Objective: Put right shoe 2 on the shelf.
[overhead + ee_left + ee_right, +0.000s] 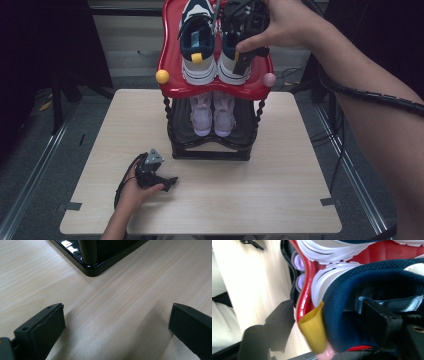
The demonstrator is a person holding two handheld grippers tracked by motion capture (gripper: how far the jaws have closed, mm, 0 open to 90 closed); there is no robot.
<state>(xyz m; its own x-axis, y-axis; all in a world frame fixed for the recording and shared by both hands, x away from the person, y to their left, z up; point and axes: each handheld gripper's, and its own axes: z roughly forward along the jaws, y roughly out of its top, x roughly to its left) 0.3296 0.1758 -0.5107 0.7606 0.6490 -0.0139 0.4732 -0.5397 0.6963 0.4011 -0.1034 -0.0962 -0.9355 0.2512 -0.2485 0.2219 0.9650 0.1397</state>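
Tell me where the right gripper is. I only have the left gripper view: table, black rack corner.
Observer: Right gripper is up at the top red shelf, at the heel of the right sneaker.
Operator: Gripping it?
Observer: No. Jaws are open and straddle the heel, one inside the shoe, one outside and clear of it.
Operator: Lower shelf?
Observer: A lilac pair sits there, side by side.
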